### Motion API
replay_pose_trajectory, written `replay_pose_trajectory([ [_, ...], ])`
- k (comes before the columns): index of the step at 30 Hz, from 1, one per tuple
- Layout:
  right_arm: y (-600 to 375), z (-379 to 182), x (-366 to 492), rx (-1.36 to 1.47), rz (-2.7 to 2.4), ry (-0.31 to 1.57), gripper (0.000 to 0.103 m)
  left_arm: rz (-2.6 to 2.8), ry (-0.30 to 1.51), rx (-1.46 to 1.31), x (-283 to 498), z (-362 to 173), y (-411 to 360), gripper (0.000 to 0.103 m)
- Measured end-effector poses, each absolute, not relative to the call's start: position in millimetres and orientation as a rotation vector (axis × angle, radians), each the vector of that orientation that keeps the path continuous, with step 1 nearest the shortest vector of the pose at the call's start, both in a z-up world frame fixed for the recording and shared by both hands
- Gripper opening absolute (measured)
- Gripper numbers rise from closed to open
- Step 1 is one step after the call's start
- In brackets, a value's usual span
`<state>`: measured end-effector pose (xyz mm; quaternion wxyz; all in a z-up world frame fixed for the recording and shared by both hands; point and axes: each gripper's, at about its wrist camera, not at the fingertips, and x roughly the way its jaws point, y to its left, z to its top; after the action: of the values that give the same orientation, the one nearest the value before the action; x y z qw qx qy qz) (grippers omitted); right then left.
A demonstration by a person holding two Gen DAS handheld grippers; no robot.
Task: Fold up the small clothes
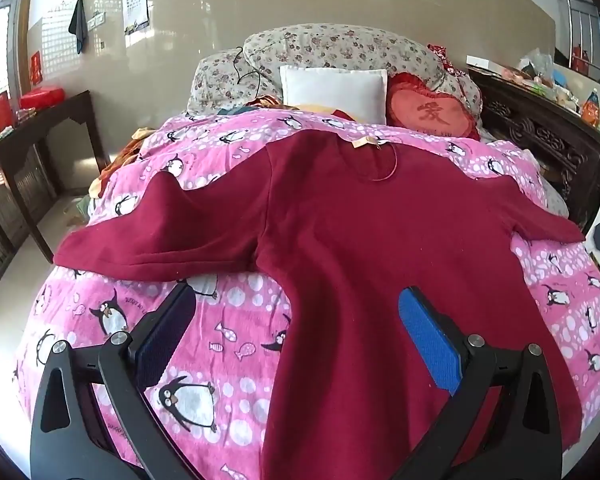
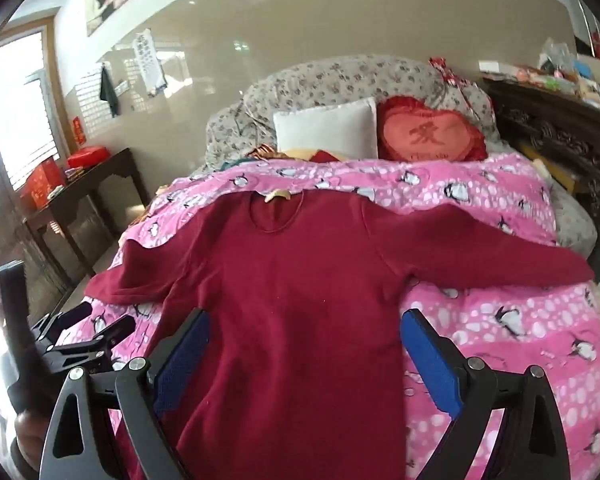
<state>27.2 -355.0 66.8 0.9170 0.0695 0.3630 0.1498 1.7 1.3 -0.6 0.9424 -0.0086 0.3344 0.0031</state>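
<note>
- Where the dark red long-sleeved top [image 1: 360, 216] lies, it is spread flat, front up, on a pink penguin-print quilt [image 1: 204, 320] covering the bed; neckline with a tan label toward the pillows, both sleeves stretched out sideways, hem toward the cameras.
- Left gripper [image 1: 296, 308]: jaws spread wide, nothing clamped. Its blue-padded fingers [image 1: 428, 344] hang over the top's lower left edge, one over quilt, the other over red cloth. Contact with the fabric cannot be told.
- Right gripper [image 2: 304, 328]: jaws likewise wide, empty. Its fingers [image 2: 430, 356] straddle the lower body of the top, one pad above each side edge.
- In the right wrist view, the left gripper shows at the lower left margin, beside the top's left sleeve.
- Behind the top: a white pillow [image 1: 334, 88], a red heart-shaped cushion [image 1: 428, 114] just beside it, and floral bedding [image 1: 340, 46] at the head of the bed.
- Dark wooden side table [image 1: 40, 128] stands left of the bed.
</note>
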Motion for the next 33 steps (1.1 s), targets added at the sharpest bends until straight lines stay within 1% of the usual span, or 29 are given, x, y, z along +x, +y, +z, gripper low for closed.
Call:
replay_pose_trajectory([
  [5, -345.8, 56.6, 44.3, 0.170, 0.286, 0.770, 0.095, 0.004, 0.695, -0.051, 11.8, -4.8, 9.5, 0.102],
  [12, -323.5, 53.9, 56.0, 0.093, 0.256, 0.738, 0.094, 0.015, 0.708, -0.073, 28.2, -6.2, 14.1, 0.102],
  [19, -303.1, 45.2, 67.8, 0.068, 0.278, 0.753, 0.094, 0.039, 0.702, -0.072, 36.6, -8.7, 22.7, 0.102],
  [29, -282.7, 33.5, 88.4, 0.057, 0.273, 0.777, 0.094, 0.056, 0.772, -0.105, 50.4, -17.4, 36.3, 0.102],
  [33, -278.3, 30.2, 91.9, 0.053, 0.274, 0.788, 0.094, 0.057, 0.753, -0.105, 52.9, -17.4, 38.0, 0.102],
])
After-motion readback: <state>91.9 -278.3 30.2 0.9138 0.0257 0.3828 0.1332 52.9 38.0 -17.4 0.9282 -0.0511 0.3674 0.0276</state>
